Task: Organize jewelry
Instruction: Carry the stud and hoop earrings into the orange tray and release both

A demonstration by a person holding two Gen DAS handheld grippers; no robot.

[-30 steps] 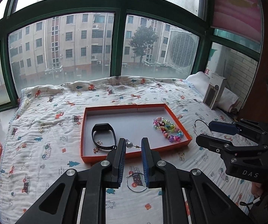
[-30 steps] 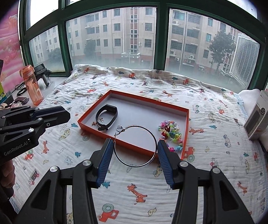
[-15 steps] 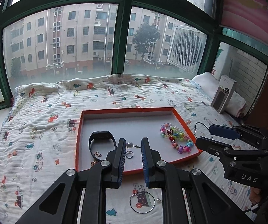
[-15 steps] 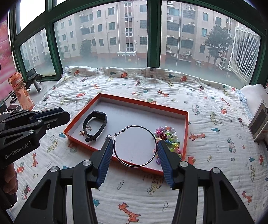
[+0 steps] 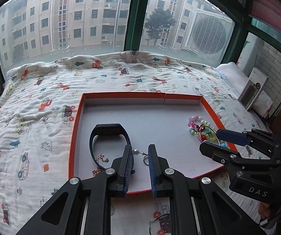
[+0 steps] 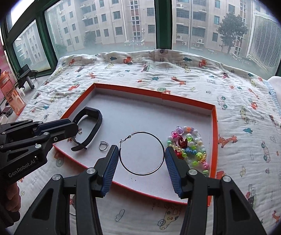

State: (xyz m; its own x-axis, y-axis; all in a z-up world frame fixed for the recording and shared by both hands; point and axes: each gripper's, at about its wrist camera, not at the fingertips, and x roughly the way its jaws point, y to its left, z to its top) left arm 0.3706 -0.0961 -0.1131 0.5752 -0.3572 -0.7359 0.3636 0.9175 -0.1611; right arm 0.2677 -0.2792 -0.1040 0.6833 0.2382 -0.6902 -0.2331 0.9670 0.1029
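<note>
An orange-rimmed tray (image 5: 140,95) with a white floor lies on a printed blanket. In it are a black wristband (image 5: 109,129), a small gold chain (image 5: 101,159), a little silver ring (image 6: 103,145) and a colourful bead bracelet (image 6: 191,145). My left gripper (image 5: 140,156) hangs over the tray's near edge, shut on a pearl stud earring (image 5: 135,152) pinned crosswise between its pads. My right gripper (image 6: 141,156) is shut on a large thin hoop earring (image 6: 146,132), held above the tray floor beside the beads. A second hoop (image 5: 152,220) lies on the blanket before the tray.
A white box (image 5: 253,89) leans on a folded white cloth at the right. An orange bottle (image 6: 11,96) and small items stand on the sill at the left. Green-framed windows close off the far side. A hand (image 6: 9,197) grips the left tool.
Both grippers have come forward and down over the tray, each still carrying its earring. The tray looks larger, and the hoop on the blanket has slid to the bottom of the left view.
</note>
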